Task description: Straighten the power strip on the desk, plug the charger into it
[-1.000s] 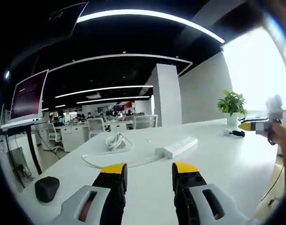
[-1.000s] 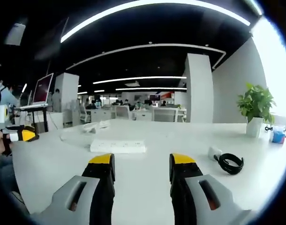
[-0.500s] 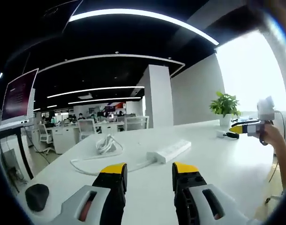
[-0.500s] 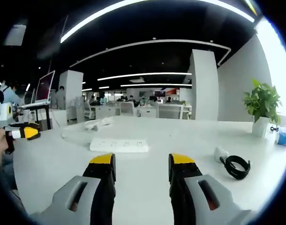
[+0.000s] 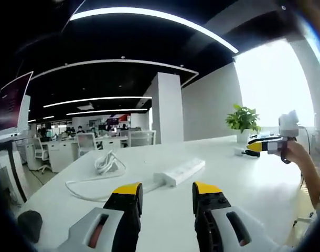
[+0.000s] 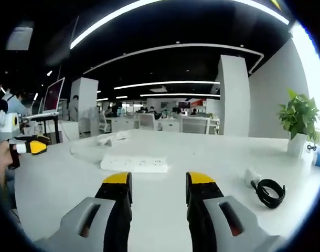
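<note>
Left gripper view — left gripper [image 5: 167,190] released, jaws apart above the desk [image 5: 244,178]. Power strip [image 5: 180,171] lies ahead at a slant, cord [image 5: 97,176] looping leftward.

Right gripper view — right gripper [image 6: 157,181] also released, holding nothing. The strip sits just beyond; charger [image 6: 252,176] with coiled black cable [image 6: 271,192] lies right.
</note>
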